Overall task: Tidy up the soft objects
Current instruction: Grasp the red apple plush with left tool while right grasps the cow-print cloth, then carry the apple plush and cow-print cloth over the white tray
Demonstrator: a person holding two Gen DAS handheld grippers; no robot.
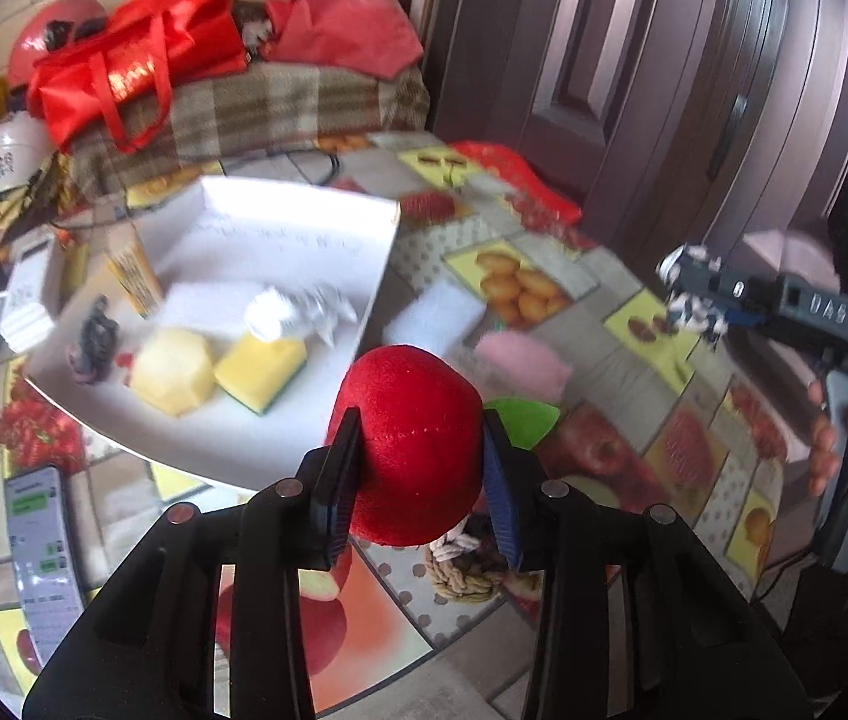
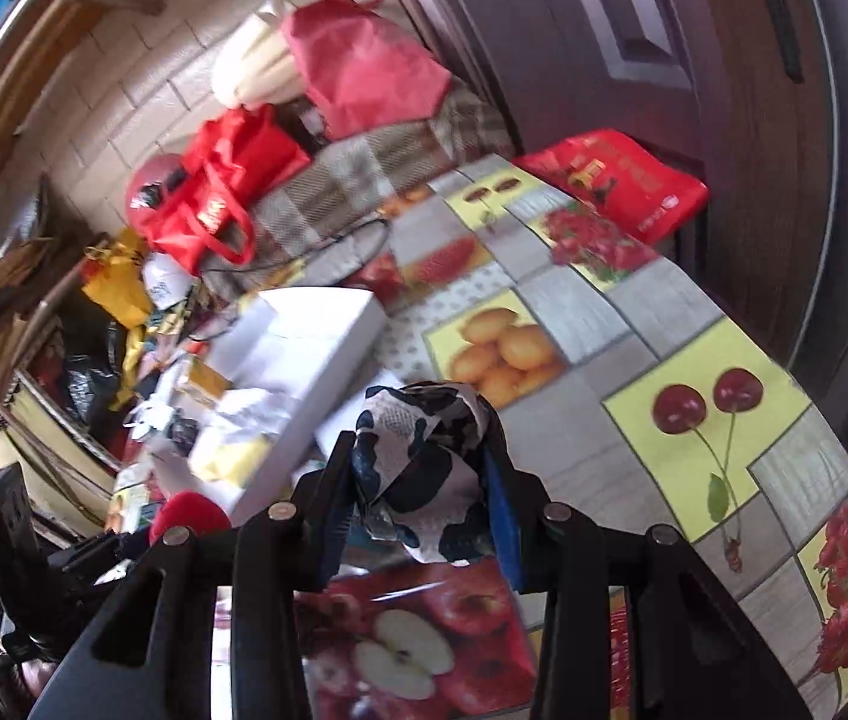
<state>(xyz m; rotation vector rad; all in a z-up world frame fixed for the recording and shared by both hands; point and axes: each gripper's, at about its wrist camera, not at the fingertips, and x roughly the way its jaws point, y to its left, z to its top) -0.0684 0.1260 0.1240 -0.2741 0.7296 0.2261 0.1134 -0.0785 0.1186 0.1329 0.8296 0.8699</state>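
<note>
the left gripper [image 1: 420,468] jaws squeeze a round, fuzzy red plush apple [image 1: 411,444] above the glossy desk [image 1: 634,372]; the right gripper [image 2: 424,477] jaws clamp a crumpled black-and-white cloth [image 2: 417,468] beside the white tray [image 1: 279,438].

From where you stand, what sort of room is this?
Most likely a lived-in home, at a cluttered dining or kitchen table. The fruit-print tablecloth, red shopping bags heaped on a plaid blanket against a tiled wall, and a dark panelled door beside the table all point that way.
</note>
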